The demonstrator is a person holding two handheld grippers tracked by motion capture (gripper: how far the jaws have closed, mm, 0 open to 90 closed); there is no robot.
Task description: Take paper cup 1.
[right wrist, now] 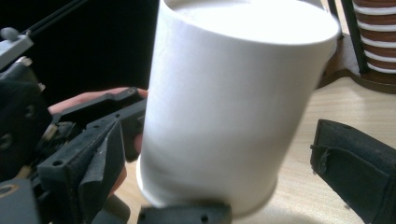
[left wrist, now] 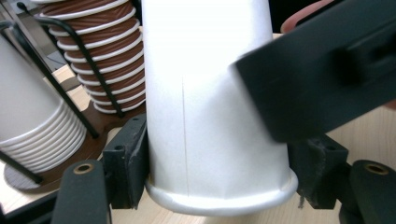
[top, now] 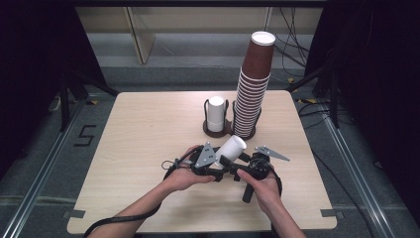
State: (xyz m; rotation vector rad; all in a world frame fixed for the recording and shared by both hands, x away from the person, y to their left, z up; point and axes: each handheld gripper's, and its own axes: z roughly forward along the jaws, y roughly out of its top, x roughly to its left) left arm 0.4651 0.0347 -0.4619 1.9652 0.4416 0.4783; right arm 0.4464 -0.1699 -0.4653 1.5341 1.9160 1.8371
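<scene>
A white paper cup (top: 231,147) is held tilted just above the table's near middle, its closed base pointing up and away. My left gripper (top: 221,158) is shut on it. In the left gripper view the pads (left wrist: 132,158) press both sides of the cup (left wrist: 210,116) just above its rolled rim. My right gripper (top: 243,166) is beside it on the right and open. In the right gripper view the cup (right wrist: 233,107) stands between the jaws, and the right pad (right wrist: 355,170) is well clear of it.
A tall stack of brown cups (top: 253,89) and a short stack of white cups (top: 216,114) stand in wire holders at the table's far middle. Pale wooden tabletop (top: 143,129) spreads to the left. Cables trail from both grippers toward the near edge.
</scene>
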